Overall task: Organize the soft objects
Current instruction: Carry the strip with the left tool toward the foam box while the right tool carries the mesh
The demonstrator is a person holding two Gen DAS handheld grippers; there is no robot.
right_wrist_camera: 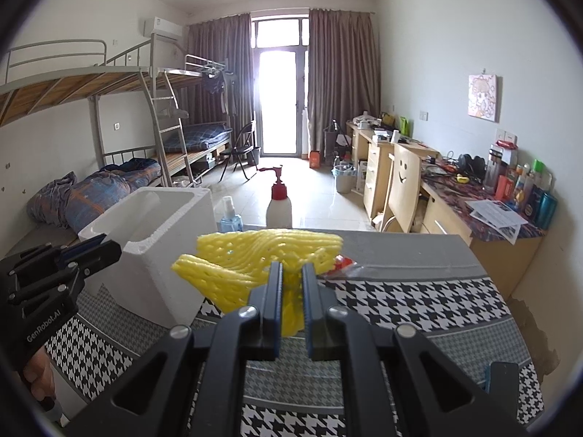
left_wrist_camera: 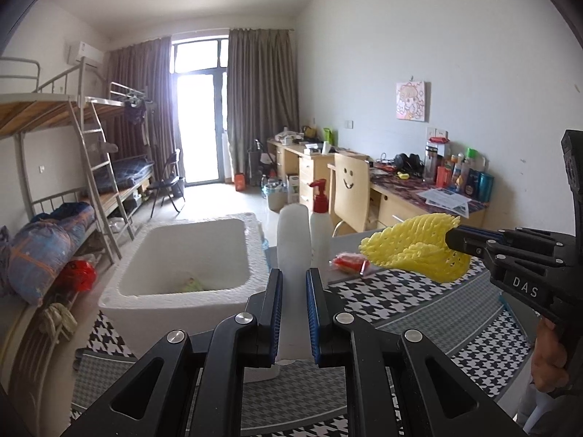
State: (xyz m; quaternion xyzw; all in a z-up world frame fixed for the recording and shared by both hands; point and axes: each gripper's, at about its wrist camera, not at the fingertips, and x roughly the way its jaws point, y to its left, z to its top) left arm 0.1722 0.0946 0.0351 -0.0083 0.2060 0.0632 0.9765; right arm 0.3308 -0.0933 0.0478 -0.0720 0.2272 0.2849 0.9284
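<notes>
**Two soft pieces in hand, box nearly empty**

We hold one soft item in each gripper. In the left wrist view, our left gripper [left_wrist_camera: 294, 313], at the bottom centre of the frame, has its blue pads pinched together on a white foam sheet [left_wrist_camera: 293, 244] that stands up between them. Our right gripper [right_wrist_camera: 291, 306], low in the centre of the right wrist view, is clamped on a yellow foam net sleeve [right_wrist_camera: 269, 255], which fans out above and to the left of the jaws, clear of the houndstooth tablecloth [right_wrist_camera: 419, 302].

The white styrofoam box [left_wrist_camera: 175, 255] sits left of centre in the left wrist view. Its interior looks almost bare: we can make out only something pale green [left_wrist_camera: 193, 284] at the bottom, and we cannot tell what it is.

We judge the task to be at an early-to-middle stage: both pieces are lifted, neither is over the box opening yet, and both still need dropping in. A red packet [left_wrist_camera: 348, 264] lies on the table just right of the pump bottle [left_wrist_camera: 320, 225]; whether it counts as a soft object we cannot say.
</notes>
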